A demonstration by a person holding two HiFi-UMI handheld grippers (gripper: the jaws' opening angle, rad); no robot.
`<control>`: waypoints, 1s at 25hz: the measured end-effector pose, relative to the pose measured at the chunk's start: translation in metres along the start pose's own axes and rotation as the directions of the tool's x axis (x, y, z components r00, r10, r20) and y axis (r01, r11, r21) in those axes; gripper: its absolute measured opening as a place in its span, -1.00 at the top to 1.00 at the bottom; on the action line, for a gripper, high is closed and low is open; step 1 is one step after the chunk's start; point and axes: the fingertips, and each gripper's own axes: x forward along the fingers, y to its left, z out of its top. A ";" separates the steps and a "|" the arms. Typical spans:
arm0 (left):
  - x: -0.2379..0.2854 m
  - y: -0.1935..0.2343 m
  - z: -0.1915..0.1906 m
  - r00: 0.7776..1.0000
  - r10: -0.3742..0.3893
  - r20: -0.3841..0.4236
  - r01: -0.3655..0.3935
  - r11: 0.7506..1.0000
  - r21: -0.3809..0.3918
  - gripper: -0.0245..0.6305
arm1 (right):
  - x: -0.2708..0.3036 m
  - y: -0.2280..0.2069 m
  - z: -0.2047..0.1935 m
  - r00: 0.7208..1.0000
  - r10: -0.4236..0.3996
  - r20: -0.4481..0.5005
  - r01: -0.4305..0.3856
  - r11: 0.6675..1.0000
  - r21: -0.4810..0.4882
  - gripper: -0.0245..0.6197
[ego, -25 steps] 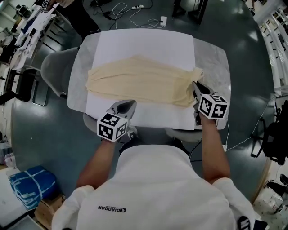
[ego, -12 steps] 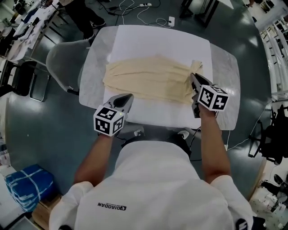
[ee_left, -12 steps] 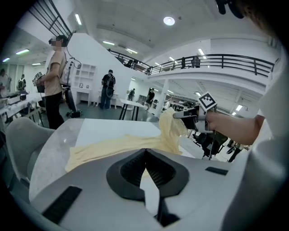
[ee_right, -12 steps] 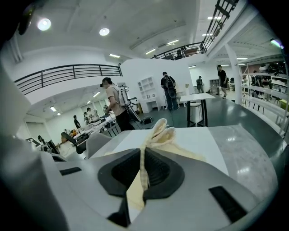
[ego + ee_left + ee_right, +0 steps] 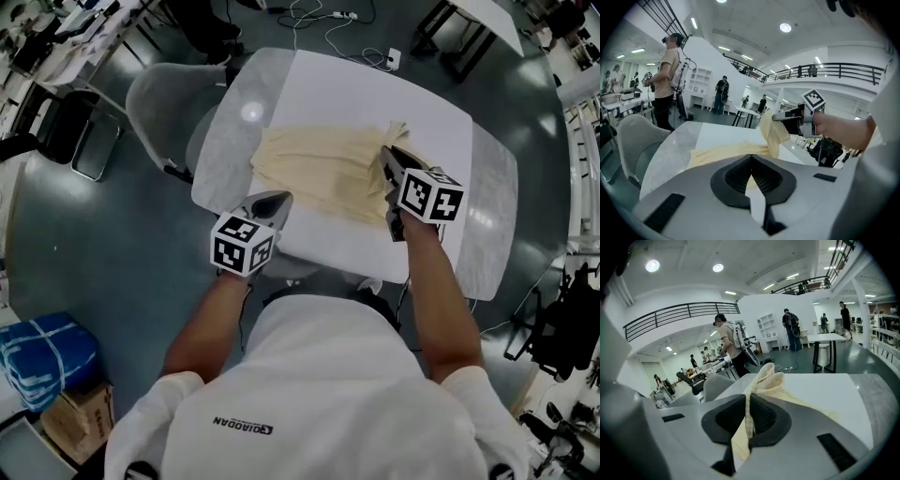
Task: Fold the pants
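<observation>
Pants [image 5: 319, 173]: lying on the white surface [image 5: 375, 94], long axis running left–right.
Right hand-held gripper [image 5: 387, 155]: clamping the pants' right end, holding it raised.
Left hand-held gripper [image 5: 279, 197]: clenched, empty — hovering beside the pants' near edge, nearer the free left end.

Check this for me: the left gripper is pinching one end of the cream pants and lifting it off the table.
Wrong gripper. The right gripper pinches one end of the cream pants and lifts it off the table; the right gripper view shows cloth clamped between its jaws. The left gripper holds nothing.
</observation>
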 end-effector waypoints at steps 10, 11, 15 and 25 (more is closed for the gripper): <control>-0.040 0.052 -0.018 0.995 0.095 0.006 -0.094 0.993 -0.074 0.84 | 0.102 0.094 -0.015 0.991 0.094 -0.097 -0.100 0.993 -0.061 0.78; -0.043 0.055 -0.020 0.995 0.101 0.004 -0.100 0.992 -0.080 0.85 | 0.112 0.100 -0.020 0.989 0.095 -0.114 -0.103 0.992 -0.071 0.78; -0.052 0.067 -0.033 0.992 0.122 -0.014 -0.123 0.987 -0.101 0.84 | 0.152 0.119 -0.044 0.981 0.086 -0.174 -0.105 0.989 -0.102 0.78; -0.065 0.091 -0.057 0.985 0.165 -0.042 -0.170 0.970 -0.175 0.85 | 0.238 0.132 -0.106 0.956 0.087 -0.282 -0.093 0.996 -0.008 0.78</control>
